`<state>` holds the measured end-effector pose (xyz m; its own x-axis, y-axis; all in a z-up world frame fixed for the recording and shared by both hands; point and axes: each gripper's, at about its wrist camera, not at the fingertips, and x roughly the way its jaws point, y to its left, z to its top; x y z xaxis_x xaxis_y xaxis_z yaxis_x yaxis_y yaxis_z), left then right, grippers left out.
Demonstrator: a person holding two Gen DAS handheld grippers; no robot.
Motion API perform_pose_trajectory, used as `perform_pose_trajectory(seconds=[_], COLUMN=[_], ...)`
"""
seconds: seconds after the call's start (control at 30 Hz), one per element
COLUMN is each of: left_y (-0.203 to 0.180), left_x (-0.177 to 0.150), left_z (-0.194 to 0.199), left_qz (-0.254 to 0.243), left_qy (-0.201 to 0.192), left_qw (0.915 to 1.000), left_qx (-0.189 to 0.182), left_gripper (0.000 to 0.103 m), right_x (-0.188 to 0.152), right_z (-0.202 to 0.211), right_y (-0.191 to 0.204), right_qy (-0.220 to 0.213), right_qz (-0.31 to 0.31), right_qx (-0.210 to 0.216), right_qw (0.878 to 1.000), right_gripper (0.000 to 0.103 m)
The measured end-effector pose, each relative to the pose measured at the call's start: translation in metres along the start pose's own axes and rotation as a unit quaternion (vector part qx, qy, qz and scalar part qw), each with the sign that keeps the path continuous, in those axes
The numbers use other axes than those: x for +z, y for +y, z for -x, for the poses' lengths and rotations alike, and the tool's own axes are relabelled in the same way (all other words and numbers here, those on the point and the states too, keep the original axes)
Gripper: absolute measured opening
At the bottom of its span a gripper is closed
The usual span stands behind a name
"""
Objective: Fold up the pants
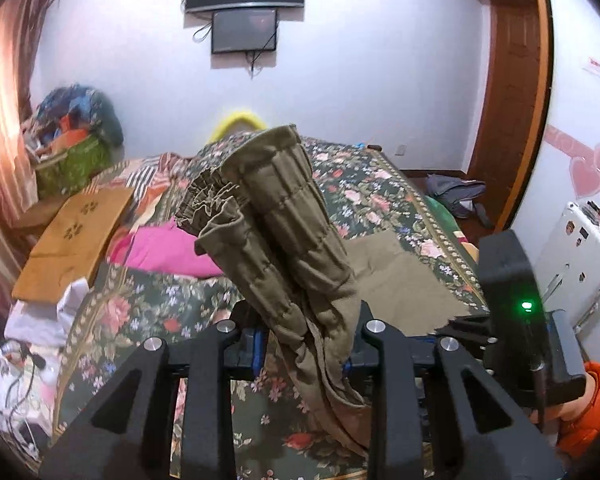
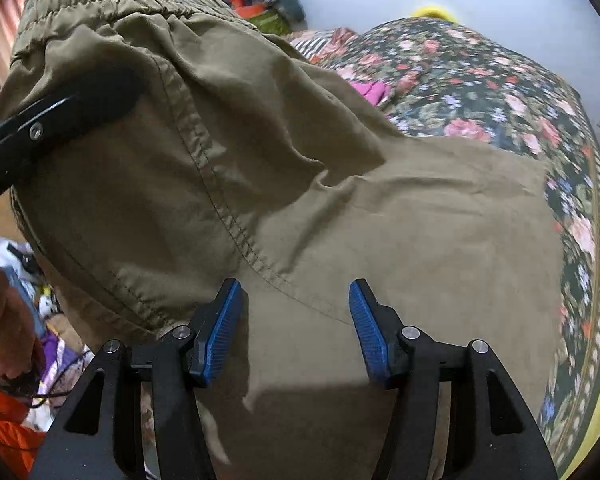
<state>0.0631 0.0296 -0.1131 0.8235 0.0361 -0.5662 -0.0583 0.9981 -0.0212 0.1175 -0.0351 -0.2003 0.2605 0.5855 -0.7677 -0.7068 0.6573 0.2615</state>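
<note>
The olive-green pants (image 2: 340, 208) lie on the floral bedspread (image 2: 500, 92), the waistband end lifted. In the left wrist view the elastic waistband (image 1: 276, 216) sticks up between my left gripper's jaws; the left gripper (image 1: 304, 340) is shut on the bunched waistband fabric and holds it above the bed. The rest of the pants (image 1: 400, 280) lies flat to the right. My right gripper (image 2: 296, 320) is open, its blue pads (image 2: 220, 332) just over the flat pants fabric, holding nothing. The left gripper's black finger (image 2: 60, 112) shows at upper left in the right wrist view.
A pink cloth (image 1: 168, 252) and a brown board (image 1: 76, 240) lie on the bed's left side. A basket of clothes (image 1: 68, 152) stands at back left. A wooden door (image 1: 512, 112) and a white case (image 1: 576, 248) are on the right. Clutter and cables (image 1: 16, 392) lie at the left.
</note>
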Motion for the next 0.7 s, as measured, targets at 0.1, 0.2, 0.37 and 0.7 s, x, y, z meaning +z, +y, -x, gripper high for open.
perform_pose_trajectory(seconds=[0.1,0.2,0.37,0.7], left_y=[-0.007,-0.016,-0.033,-0.07], left_x=[0.005,0.007,0.009,0.015], left_z=[0.001,0.0,-0.003,-0.015], left_qz=[-0.013,-0.027,-0.043,-0.055], left_qy=[-0.002,-0.002,0.0,0.016], left_qw=[0.9999,0.9996,0.999,0.9962], left_qx=[-0.002,-0.002,-0.013,-0.066], left_gripper=[0.028,0.028,0.028,0.027], right_x=[-0.01,-0.026,-0.049,-0.076], right_z=[0.021,0.048,0.066,0.055], right_y=[-0.007,-0.02,-0.045,-0.056], right_qy=[-0.026,-0.053,-0.058,-0.059], right_qz=[-0.02,-0.046,-0.087,-0.107], right_qx=[-0.018,-0.035,-0.069,-0.068], right_qw=[0.999,0.997,0.992,0.99], right_gripper=[0.053,0.053,0.053,0.055])
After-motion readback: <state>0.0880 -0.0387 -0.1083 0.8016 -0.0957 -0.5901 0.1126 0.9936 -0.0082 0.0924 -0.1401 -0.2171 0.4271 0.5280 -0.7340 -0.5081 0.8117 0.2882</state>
